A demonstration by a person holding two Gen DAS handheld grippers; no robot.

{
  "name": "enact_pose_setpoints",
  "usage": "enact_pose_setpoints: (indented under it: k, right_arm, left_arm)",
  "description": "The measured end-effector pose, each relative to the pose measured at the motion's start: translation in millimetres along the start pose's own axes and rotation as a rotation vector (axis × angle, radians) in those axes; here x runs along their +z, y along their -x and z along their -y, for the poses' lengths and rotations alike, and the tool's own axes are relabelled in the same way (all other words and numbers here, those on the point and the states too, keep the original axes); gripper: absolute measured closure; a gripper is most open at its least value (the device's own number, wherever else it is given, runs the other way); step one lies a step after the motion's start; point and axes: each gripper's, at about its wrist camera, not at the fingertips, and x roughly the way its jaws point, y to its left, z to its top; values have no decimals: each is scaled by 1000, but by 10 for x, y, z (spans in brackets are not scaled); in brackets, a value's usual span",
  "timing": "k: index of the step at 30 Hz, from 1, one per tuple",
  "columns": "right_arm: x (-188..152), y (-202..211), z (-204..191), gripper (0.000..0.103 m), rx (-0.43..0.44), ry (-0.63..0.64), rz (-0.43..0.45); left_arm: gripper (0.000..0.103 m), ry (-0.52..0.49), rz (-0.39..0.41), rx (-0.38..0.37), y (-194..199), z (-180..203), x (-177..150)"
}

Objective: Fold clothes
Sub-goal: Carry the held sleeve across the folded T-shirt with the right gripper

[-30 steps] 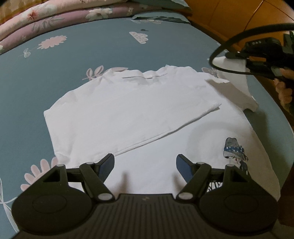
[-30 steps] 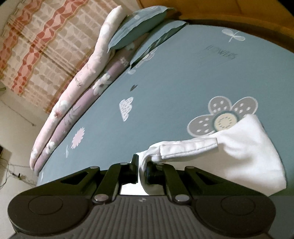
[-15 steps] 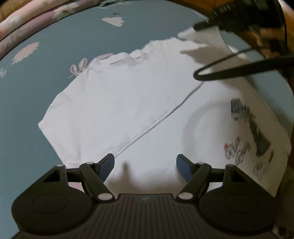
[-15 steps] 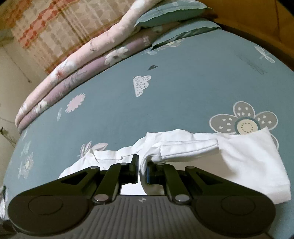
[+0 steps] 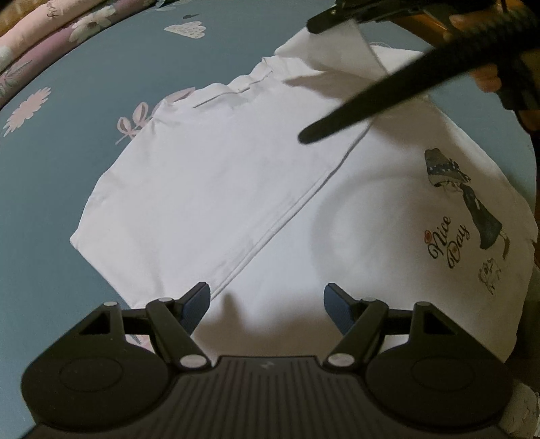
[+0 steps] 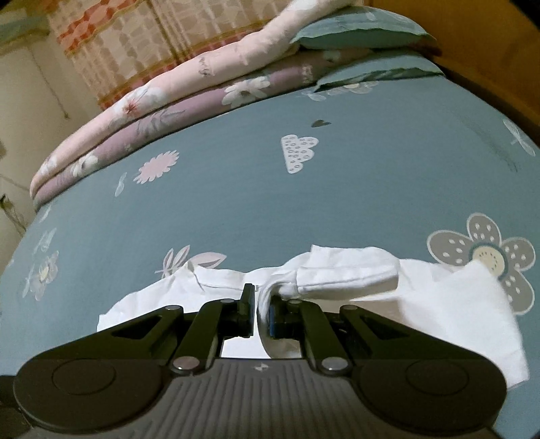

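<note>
A white T-shirt lies flat on the blue bed sheet, its left side folded over to a long crease down the middle. A print of a figure with "Nice Day" shows on its right part. My left gripper hangs open just above the shirt's near hem, nothing between its fingers. My right gripper is shut on the shirt's right sleeve, lifted off the bed; in the left wrist view it is at the top right, with a hand behind it.
Folded pink and purple floral quilts and teal pillows are stacked at the far side of the bed. A wooden bed frame runs along the right. A black cable crosses the left wrist view.
The right gripper has carried the sleeve leftward over the shirt body and rolled. The left gripper has rolled and stayed open near the hem, so the print now shows fully.
</note>
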Motion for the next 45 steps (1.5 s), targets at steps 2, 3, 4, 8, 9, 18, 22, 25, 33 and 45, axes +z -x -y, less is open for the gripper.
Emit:
enact_pose_setpoints:
  k: [2,3,4,8,9,18,22,25,33,45]
  right_arm:
    - [-13,-18,-101,94,-6,33,-4]
    - [-21,-26,-147,94,-9,49,-7]
    - [-30,-36,-193,94,-10,66,-11]
    - [-88,-95,-384,94,-12,132,-29]
    - [-109,-114,-428,94,-15,147,-34]
    - [-446,-372,-994,94,-123,504,-91]
    - [-572,-435,-1204,94,-142,636,-100]
    - [-681,-489,-1364,94,-154,751,-103]
    - [-1019,-613,-1652,94,-196,1040,-122]
    - [-1441,-680,-1824,61,-298,1390,-135]
  left_arm:
    - [28,1,-3,8,17,-44,-42]
    - [28,4,-5,12,28,-75,-68]
    - [28,13,-8,14,39,-113,-96]
    - [28,61,-27,18,79,-280,-214]
    - [28,73,-31,24,91,-325,-244]
    - [28,243,-49,55,211,-686,-456]
    - [28,278,-45,57,229,-759,-480]
    - [28,278,-39,59,240,-761,-470]
    - [28,302,-28,57,254,-791,-529]
    - [28,339,-31,55,269,-825,-638]
